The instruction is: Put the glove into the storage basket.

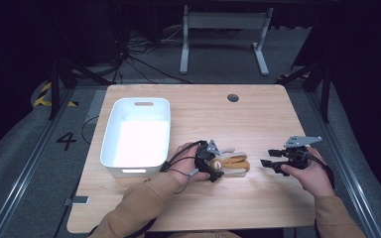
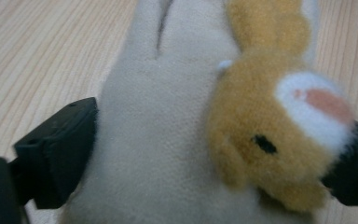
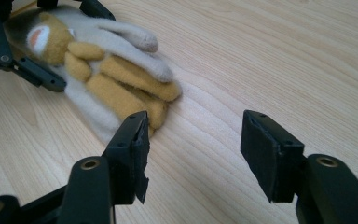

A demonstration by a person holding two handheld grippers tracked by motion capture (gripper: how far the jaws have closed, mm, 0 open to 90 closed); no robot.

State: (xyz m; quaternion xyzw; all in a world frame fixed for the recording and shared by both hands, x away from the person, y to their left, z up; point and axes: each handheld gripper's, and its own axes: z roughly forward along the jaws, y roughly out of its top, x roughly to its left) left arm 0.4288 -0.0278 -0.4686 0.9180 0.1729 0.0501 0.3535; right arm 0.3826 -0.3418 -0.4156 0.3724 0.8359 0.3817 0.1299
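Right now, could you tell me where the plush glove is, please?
In the high view, the plush glove lies on the table right of the white bin, between the left gripper's jaws.

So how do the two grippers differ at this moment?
The left gripper has its jaws either side of the plush glove; the right gripper holds nothing. In the right gripper view its jaws stand wide apart over bare table, short of the glove; the left's press the fabric. Both are hand-held, low over the table.
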